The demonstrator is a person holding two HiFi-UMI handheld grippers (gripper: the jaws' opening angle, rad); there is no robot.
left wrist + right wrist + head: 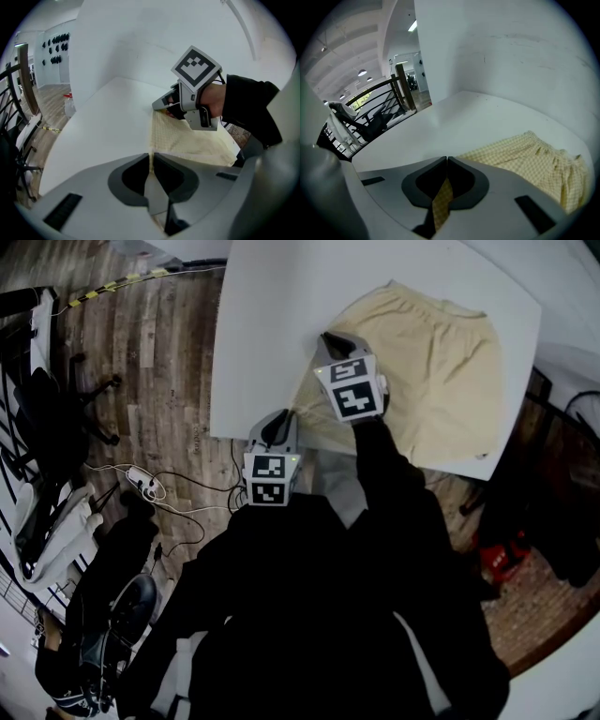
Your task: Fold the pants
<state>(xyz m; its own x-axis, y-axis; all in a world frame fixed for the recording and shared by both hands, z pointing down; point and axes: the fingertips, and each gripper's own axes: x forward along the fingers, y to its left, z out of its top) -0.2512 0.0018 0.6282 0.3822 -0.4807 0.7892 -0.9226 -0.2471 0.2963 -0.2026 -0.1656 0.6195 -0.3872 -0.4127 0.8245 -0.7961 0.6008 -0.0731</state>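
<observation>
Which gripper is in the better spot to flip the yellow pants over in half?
Probably right. The right gripper pinches the pants by their edge, well onto the table. The left gripper only holds a corner at the table's near edge.

head: steeply down — gripper views: low, close | shared: pants (441,371)

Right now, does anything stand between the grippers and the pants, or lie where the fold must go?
Nothing visible does. The left gripper and the right gripper are both shut on the edge of the pants, and nothing lies on them or on the table nearby.
</observation>
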